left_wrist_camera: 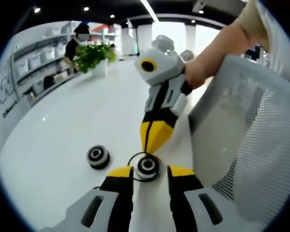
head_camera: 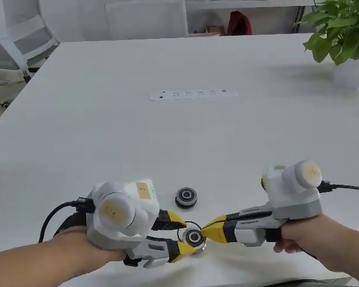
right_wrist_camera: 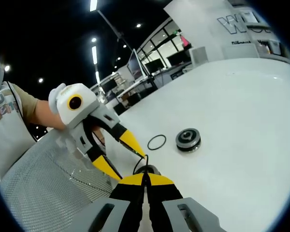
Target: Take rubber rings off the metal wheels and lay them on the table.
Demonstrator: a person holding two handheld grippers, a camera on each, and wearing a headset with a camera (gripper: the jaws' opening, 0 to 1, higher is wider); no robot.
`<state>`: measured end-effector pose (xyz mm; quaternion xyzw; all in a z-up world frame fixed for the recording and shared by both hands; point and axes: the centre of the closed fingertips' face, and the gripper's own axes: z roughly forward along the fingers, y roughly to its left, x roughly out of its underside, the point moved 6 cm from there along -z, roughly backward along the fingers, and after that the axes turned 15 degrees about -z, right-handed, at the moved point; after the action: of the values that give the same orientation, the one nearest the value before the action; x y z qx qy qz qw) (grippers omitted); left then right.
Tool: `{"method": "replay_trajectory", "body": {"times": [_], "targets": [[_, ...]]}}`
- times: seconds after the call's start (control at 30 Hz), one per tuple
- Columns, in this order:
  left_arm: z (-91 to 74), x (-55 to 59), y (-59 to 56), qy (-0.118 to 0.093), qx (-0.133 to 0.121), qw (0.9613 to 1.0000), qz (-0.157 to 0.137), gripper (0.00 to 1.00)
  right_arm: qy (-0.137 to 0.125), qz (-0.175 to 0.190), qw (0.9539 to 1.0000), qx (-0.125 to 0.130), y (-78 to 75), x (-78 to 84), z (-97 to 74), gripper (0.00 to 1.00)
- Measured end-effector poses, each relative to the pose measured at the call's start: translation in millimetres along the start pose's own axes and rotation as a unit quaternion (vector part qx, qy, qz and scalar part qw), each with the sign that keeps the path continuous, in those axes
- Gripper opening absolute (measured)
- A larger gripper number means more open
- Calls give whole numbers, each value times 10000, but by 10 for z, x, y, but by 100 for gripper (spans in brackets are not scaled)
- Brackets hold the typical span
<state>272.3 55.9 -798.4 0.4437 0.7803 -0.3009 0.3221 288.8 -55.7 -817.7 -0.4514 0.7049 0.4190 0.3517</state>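
My left gripper [head_camera: 188,238] holds a small metal wheel [head_camera: 195,237] just above the near table edge; its yellow-tipped jaws pinch the wheel [left_wrist_camera: 148,166] from both sides. My right gripper [head_camera: 207,230] comes in from the right, its jaws shut on a thin black rubber ring [left_wrist_camera: 134,157] that stretches off the wheel's rim. In the right gripper view the shut tips [right_wrist_camera: 145,178] meet right at the wheel [right_wrist_camera: 148,170]. A second wheel [head_camera: 186,197] with its black ring lies on the table just beyond. A loose ring [right_wrist_camera: 156,142] lies beside it.
A white power strip [head_camera: 194,94] lies mid-table. A potted plant [head_camera: 341,33] stands at the far right corner. White chairs [head_camera: 21,45] stand at the far left. A mesh chair back [left_wrist_camera: 241,140] is close behind the near table edge.
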Motion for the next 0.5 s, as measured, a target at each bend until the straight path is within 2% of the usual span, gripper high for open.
{"method": "replay_trajectory", "body": {"times": [0.2, 0.5], "targets": [[-116, -26, 1, -88, -11, 10000, -22, 33, -80, 26, 10000, 22, -12, -25, -21, 0], [-304, -59, 65, -303, -115, 9993, -198, 40, -177, 3, 9998, 18, -16, -86, -40, 0]]}}
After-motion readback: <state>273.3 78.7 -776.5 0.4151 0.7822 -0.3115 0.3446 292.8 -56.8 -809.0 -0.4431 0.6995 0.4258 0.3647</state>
